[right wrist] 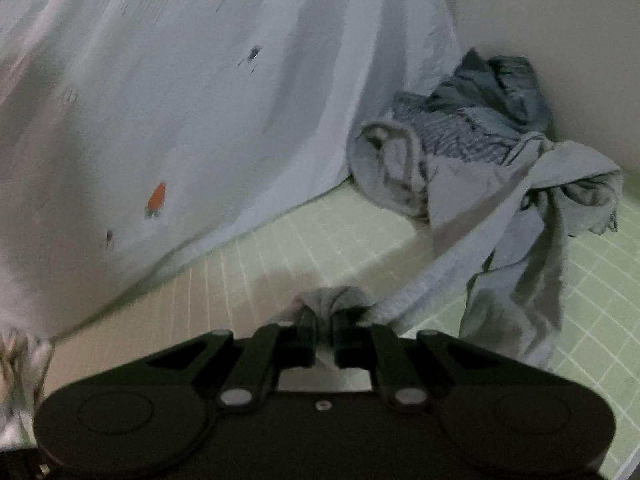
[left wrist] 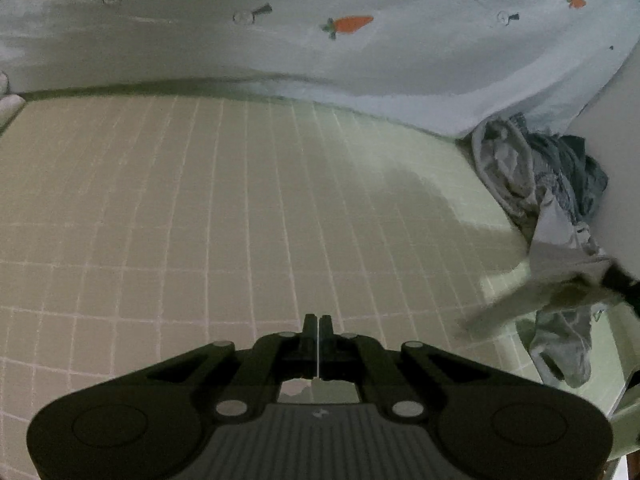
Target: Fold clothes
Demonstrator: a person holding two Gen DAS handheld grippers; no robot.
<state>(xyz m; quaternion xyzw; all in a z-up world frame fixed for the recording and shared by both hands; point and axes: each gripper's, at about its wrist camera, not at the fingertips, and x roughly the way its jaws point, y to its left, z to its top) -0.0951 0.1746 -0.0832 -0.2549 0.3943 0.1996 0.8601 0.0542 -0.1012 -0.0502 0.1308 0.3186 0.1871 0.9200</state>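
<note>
- The left gripper (left wrist: 319,322) has its black fingers pressed together with nothing between them, over a pale green grid-checked bed sheet (left wrist: 200,200)
- Behind hangs a white cloth printed with orange carrots (left wrist: 360,52)
- The right gripper (right wrist: 323,328) has its fingers clamped on a bunched corner of a light grey garment (right wrist: 500,216), which trails back to a crumpled grey-blue clothes pile (right wrist: 492,100) in the corner
</note>
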